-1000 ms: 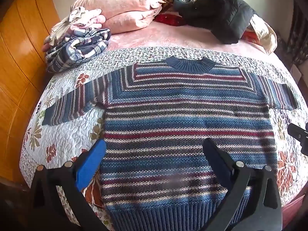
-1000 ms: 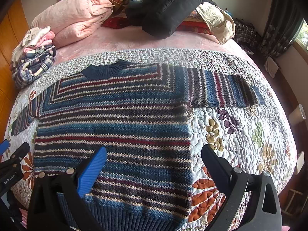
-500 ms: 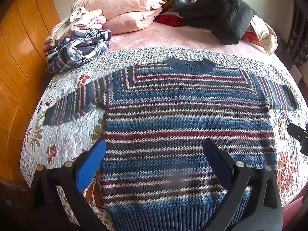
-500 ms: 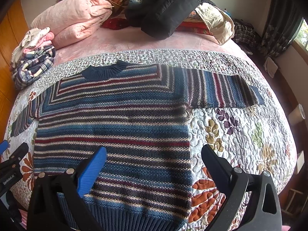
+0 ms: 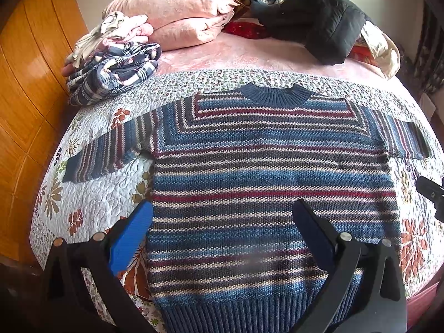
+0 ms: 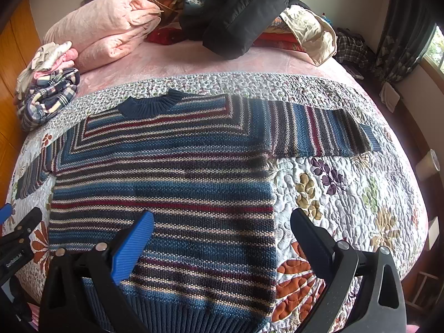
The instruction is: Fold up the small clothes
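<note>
Striped sweater (image 5: 266,183) spread flat, front up, across the flowered quilt (image 6: 347,194) at the foot edge of the bed, both sleeves stretched toward the side edges, ribbed hem nearest the cameras. Left gripper (image 5: 222,222) wide open above the lower body of the sweater, holding nothing. Right gripper (image 6: 222,230) likewise wide open and empty, over the sweater's right edge. At the head: pink bedspread (image 5: 249,55), folded pink blanket (image 6: 105,30), black jacket (image 6: 244,14), plaid clothes pile (image 5: 116,69) at the left edge. Wooden wardrobe (image 5: 25,83) left, curtained window (image 6: 435,47) right.
</note>
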`<state>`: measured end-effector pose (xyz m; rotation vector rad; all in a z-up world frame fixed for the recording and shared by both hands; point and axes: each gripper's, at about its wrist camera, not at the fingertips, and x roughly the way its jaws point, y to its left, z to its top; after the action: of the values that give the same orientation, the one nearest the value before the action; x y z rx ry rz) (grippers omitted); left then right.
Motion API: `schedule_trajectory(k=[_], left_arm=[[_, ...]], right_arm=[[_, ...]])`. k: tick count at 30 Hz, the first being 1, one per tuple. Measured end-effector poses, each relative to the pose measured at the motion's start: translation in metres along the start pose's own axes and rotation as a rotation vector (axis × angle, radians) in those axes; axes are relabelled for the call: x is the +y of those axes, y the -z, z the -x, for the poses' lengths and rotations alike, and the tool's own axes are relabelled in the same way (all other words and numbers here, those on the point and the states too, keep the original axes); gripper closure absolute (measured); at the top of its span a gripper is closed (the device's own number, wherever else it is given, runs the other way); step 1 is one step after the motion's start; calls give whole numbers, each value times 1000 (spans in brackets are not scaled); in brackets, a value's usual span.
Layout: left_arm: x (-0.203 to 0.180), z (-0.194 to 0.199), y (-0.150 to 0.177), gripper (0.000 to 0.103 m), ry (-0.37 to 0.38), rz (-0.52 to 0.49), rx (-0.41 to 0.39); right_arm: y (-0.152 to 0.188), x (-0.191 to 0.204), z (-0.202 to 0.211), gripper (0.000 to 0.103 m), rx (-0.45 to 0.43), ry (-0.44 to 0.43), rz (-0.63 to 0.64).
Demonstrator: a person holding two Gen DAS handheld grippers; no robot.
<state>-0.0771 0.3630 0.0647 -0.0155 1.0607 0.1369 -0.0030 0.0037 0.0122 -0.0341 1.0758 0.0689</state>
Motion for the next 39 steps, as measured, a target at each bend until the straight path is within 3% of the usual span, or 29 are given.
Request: schedule_trajectory(k=[39], left_arm=[[2,3,-3,3,-8,-3,-6]], right_arm=[[0,2,2,4,-14,3,4]])
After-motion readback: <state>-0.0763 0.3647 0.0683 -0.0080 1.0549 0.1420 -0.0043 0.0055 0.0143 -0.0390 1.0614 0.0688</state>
